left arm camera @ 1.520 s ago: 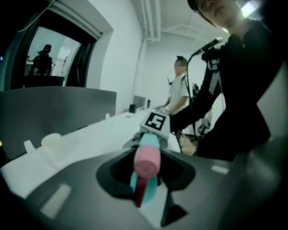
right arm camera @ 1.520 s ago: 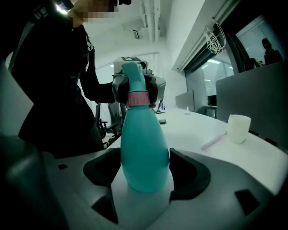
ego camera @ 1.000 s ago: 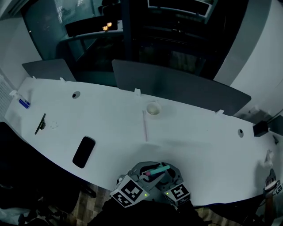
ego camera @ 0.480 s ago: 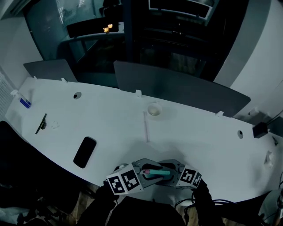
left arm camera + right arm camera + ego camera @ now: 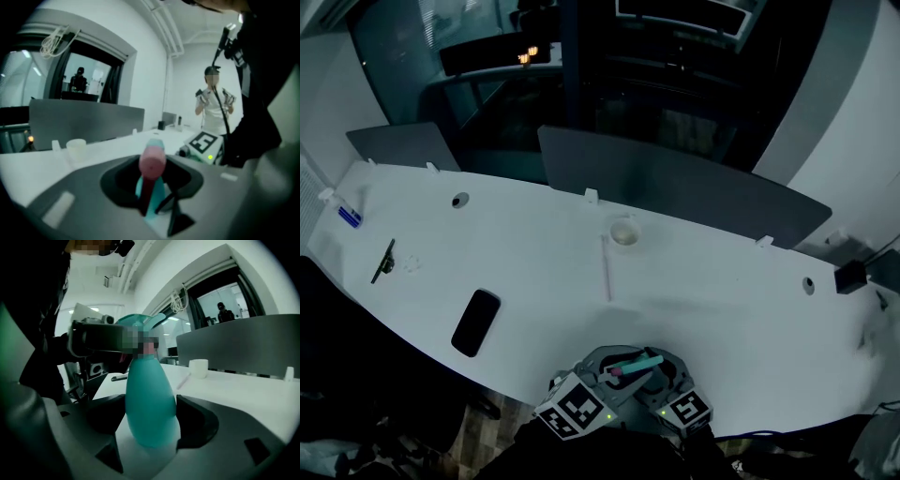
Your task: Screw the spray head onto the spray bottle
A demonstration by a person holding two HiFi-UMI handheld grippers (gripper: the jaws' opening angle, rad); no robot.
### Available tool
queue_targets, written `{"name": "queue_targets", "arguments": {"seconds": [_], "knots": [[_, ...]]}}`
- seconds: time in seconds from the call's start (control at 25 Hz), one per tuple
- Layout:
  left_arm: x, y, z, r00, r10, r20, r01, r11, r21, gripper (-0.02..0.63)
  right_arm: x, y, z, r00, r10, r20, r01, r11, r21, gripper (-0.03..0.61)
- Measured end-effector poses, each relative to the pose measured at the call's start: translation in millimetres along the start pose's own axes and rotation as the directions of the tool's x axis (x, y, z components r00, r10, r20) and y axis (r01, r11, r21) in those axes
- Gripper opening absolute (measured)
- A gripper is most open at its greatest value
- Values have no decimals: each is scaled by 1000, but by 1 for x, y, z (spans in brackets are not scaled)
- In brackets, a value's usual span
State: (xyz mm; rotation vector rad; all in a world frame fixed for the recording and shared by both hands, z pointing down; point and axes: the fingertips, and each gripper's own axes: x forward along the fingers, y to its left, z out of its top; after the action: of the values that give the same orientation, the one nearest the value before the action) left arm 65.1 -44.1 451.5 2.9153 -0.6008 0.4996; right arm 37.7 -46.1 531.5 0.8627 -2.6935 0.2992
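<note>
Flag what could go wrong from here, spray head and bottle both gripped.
1. The spray bottle is smooth and tapered where the right gripper's fingers clamp it; twisting may spin or slip it.
2. The left gripper holds the spray head, but the neck joint shows in no view; a tilted start could cross-thread.
3. Both are held at the table's near edge; a dropped part could fall off it.
</note>
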Motion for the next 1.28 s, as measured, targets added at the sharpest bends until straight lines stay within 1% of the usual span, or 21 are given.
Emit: {"name": "queue_targets", "arguments": {"seconds": [0.08, 0.16, 0.2, 0.28, 0.32, 0.36, 0.4, 0.44, 0.48, 0.56, 0.6, 0.64, 0.68, 0.76, 0.84, 0.92, 1.0, 1.08, 1.16, 1.24, 1.28], "knots": [[-3, -5, -2, 992, -120, -35, 120, 993, 15, 137, -1, 6, -4, 989, 149, -16, -150, 987, -52, 341], [-5, -12, -4, 966, -244, -86, 248, 968, 36, 137, -3, 14, -4, 947, 317, -53, -321, 942, -102, 341], [-7, -16, -5, 946, -303, -114, 310, 950, 44, 137, -4, 17, -7, 912, 399, -89, -408, 904, -126, 341], [-9, -23, -6, 902, -403, -155, 414, 909, 47, 137, -7, 23, -14, 824, 538, -176, -562, 814, -145, 341], [-10, -25, -6, 887, -432, -165, 444, 895, 47, 137, -7, 25, -15, 784, 584, -210, -615, 777, -134, 342], [-9, -25, -5, 882, -440, -166, 453, 890, 48, 137, -6, 26, -16, 759, 610, -230, -643, 758, -113, 342], [-8, -23, -4, 890, -429, -157, 441, 896, 50, 137, -4, 26, -14, 756, 613, -231, -644, 761, -86, 342], [-7, -21, -2, 906, -401, -138, 411, 910, 52, 137, -3, 24, -12, 777, 592, -215, -616, 786, -62, 347], [-7, -18, -1, 926, -362, -112, 369, 928, 51, 137, -2, 21, -10, 819, 544, -185, -560, 827, -47, 347], [-7, -12, 1, 965, -259, -50, 261, 965, 33, 137, -5, 11, -8, 920, 377, -104, -383, 922, -49, 347], [-7, -8, 1, 980, -198, -20, 199, 980, 17, 137, -8, 7, -8, 959, 276, -61, -279, 959, -44, 347], [-7, -5, 2, 991, -135, 8, 135, 991, -2, 137, -11, 4, -7, 983, 180, -25, -181, 983, -26, 347], [-6, -2, 2, 997, -74, 31, 75, 997, -20, 137, -12, 3, -6, 995, 97, -2, -97, 995, -4, 347], [-3, 1, 4, 997, 31, 64, -28, 999, -43, 137, -7, 2, -3, 999, -32, -3, 32, 999, 25, 347], [0, 3, 2, 995, 86, 58, -84, 996, -36, 137, 0, -4, -5, 995, -97, -20, 97, 995, 7, 347], [1, 4, -2, 999, 45, 11, -45, 999, -2, 137, 3, -7, -11, 999, -45, -30, 44, 999, -31, 345], [0, 3, -2, 997, -56, -57, 58, 998, 40, 137, 4, -3, -13, 996, 72, -57, -77, 994, -83, 345], [-1, 0, -5, 977, -156, -147, 170, 981, 88, 137, 5, 3, -8, 976, 204, -77, -212, 968, -132, 345], [-2, -5, -8, 939, -247, -238, 280, 953, 116, 137, 5, 10, -3, 934, 344, -101, -356, 921, -158, 345], [-2, -9, -9, 898, -318, -306, 367, 922, 120, 137, 4, 14, -5, 871, 468, -146, -489, 853, -182, 345], [-2, -11, -9, 883, -340, -323, 395, 911, 121, 137, 4, 15, -8, 842, 511, -174, -537, 823, -182, 345]]}}
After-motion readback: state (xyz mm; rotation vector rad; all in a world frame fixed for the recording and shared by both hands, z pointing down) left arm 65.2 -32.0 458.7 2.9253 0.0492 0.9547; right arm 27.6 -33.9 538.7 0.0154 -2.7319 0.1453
